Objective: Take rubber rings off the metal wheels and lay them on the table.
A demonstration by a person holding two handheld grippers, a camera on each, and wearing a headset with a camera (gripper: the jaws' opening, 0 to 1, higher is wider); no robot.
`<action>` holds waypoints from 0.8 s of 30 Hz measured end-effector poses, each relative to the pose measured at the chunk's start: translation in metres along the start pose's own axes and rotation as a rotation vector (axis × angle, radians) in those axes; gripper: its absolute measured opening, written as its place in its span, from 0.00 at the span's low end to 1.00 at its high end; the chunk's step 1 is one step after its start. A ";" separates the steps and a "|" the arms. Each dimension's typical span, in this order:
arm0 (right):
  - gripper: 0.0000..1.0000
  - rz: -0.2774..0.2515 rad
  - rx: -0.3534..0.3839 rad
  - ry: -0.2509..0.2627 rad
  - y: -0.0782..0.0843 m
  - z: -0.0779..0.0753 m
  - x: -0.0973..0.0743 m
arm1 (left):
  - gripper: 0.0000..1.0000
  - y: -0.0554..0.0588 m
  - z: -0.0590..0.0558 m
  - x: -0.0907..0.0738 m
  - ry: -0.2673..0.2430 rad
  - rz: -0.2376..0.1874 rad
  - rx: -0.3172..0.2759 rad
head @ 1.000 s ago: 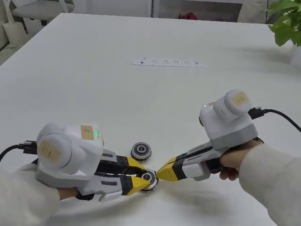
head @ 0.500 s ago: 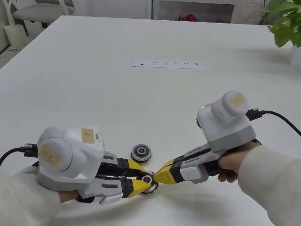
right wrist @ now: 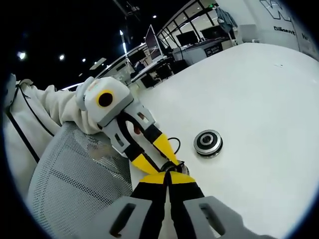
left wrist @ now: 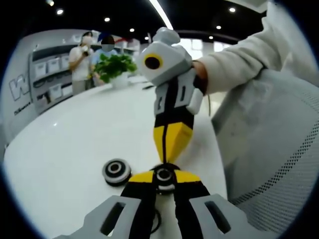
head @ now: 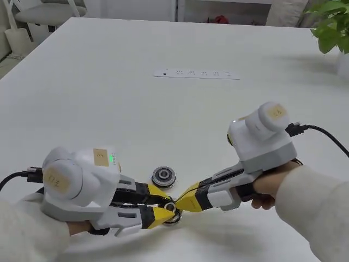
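A small metal wheel (head: 172, 209) with a dark rubber ring on it sits at the near table edge, and my left gripper (head: 163, 206) is shut on it. In the left gripper view the wheel (left wrist: 164, 175) lies between the yellow tips. My right gripper (head: 181, 201) comes in from the right, jaws together, tips touching the wheel's rim (right wrist: 180, 168). I cannot tell whether they pinch the ring. A second ringed wheel (head: 163, 176) lies flat just beyond, also seen as the second wheel (right wrist: 208, 142). A thin black loop (right wrist: 174, 144) lies by the left jaws.
A white power strip (head: 195, 73) lies mid-table on the white table (head: 109, 98). A potted plant (head: 331, 27) stands at the far right corner. A black cable (head: 327, 137) trails from my right gripper. A mesh chair (left wrist: 269, 144) is close behind.
My right gripper has crept slightly left, bringing its closed tips against the held wheel. The left gripper and the second wheel have stayed put.
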State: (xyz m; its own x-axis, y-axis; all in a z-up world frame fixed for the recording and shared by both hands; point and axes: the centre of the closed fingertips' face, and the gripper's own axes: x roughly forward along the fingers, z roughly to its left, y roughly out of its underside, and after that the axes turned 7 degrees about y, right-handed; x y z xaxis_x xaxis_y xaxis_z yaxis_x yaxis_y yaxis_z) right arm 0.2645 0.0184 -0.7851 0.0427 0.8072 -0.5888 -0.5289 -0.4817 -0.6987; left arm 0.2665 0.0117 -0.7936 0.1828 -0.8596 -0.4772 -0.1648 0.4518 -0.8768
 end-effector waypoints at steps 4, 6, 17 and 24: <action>0.00 -0.013 0.007 -0.003 -0.003 0.000 -0.001 | 0.13 0.000 0.000 0.001 0.000 -0.004 -0.005; 0.00 -0.027 0.015 -0.008 -0.006 0.001 -0.002 | 0.13 0.000 -0.001 0.001 0.002 -0.005 -0.004; 0.00 -0.039 0.024 0.002 -0.008 -0.002 -0.002 | 0.13 0.000 -0.001 0.002 0.001 -0.003 -0.002; 0.00 -0.016 0.017 0.015 -0.003 -0.004 0.000 | 0.13 0.000 -0.001 0.002 0.001 0.001 0.005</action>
State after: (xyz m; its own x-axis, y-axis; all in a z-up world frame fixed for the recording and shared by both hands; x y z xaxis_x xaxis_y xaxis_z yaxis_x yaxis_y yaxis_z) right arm 0.2695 0.0179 -0.7848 0.0638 0.8097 -0.5833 -0.5425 -0.4625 -0.7013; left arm 0.2656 0.0094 -0.7942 0.1819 -0.8595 -0.4777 -0.1601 0.4534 -0.8768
